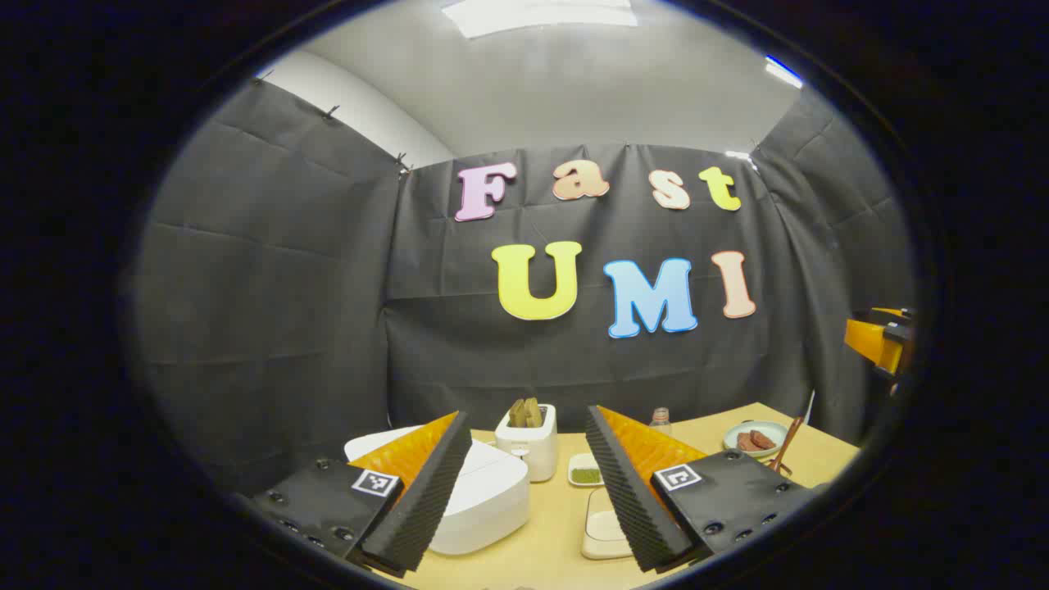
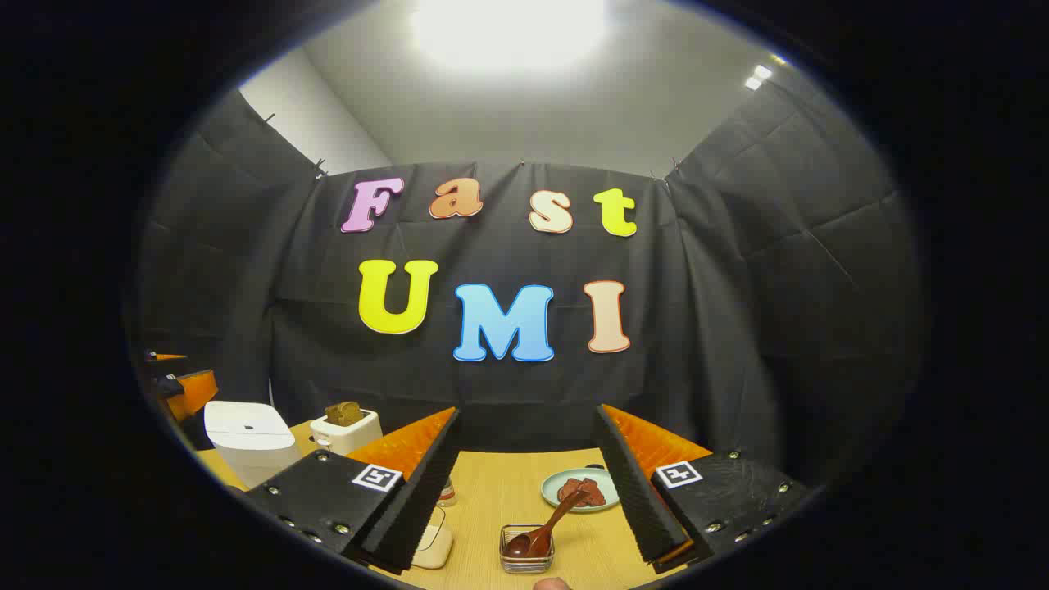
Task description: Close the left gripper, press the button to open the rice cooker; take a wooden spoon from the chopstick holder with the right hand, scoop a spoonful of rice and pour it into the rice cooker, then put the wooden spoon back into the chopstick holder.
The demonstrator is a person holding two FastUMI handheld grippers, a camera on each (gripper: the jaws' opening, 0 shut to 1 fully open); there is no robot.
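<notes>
Inspector: Left gripper view first. Your left gripper hangs above the near edge of the wooden table, fingers spread wide with nothing between them. The white rice cooker sits below and partly behind the left finger, lid down. Just beyond it stands a white toaster with two brown slices upright in its slots.

Operator: And the smaller containers?

Inspector: A small white square dish holds something green, beside the toaster. A cream tray lies nearer you; its contents are hidden by your right finger. A pale green plate with reddish-brown pieces sits far right, and a small bottle stands toward the back wall.

Operator: Where is the spoon?

Inspector: Right gripper view shows it. The wooden spoon, dark brown and glossy, rests bowl-down in a small clear square holder, its handle leaning up and right toward the plate. It lies between your fingers' lines but well below them, untouched.

Operator: My right hand's posture?

Inspector: Your right gripper is level, aimed at the back wall, jaws wide apart and empty. The cooker and toaster sit to its left. The other gripper's orange body shows at the far left edge.
</notes>
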